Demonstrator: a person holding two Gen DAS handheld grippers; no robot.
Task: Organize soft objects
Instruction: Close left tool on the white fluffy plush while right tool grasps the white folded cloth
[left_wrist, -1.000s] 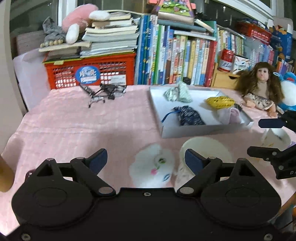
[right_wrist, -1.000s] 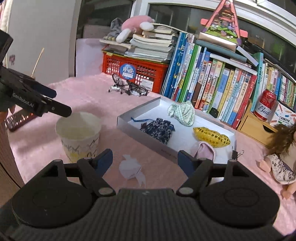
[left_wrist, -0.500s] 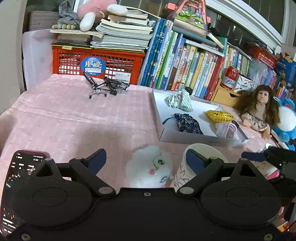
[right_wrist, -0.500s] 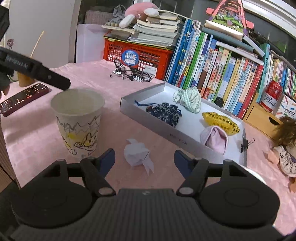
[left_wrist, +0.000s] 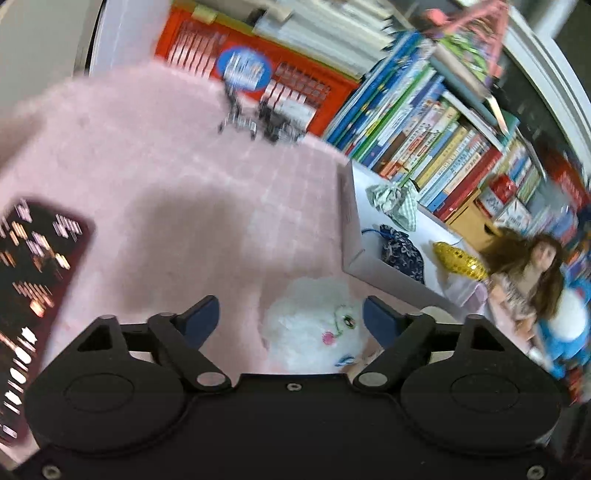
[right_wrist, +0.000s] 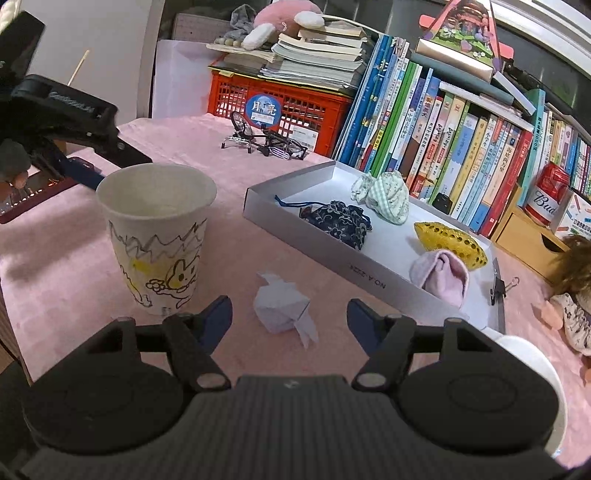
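Both wrist views look down along their fingers, close over the pink desk (right_wrist: 229, 258). The left view is tilted and blurred. Both share the grey tray (left_wrist: 354, 258) (right_wrist: 325, 254) at two o'clock.

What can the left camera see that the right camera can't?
Only the left view: a fluffy white toy between the left gripper's closing fingers, not yet pinched.

Only the right view: a paper cup, a crumpled paper ahead of the open right gripper, and a binder clip.

Both: the grey tray with pouches, the books and the red crate.
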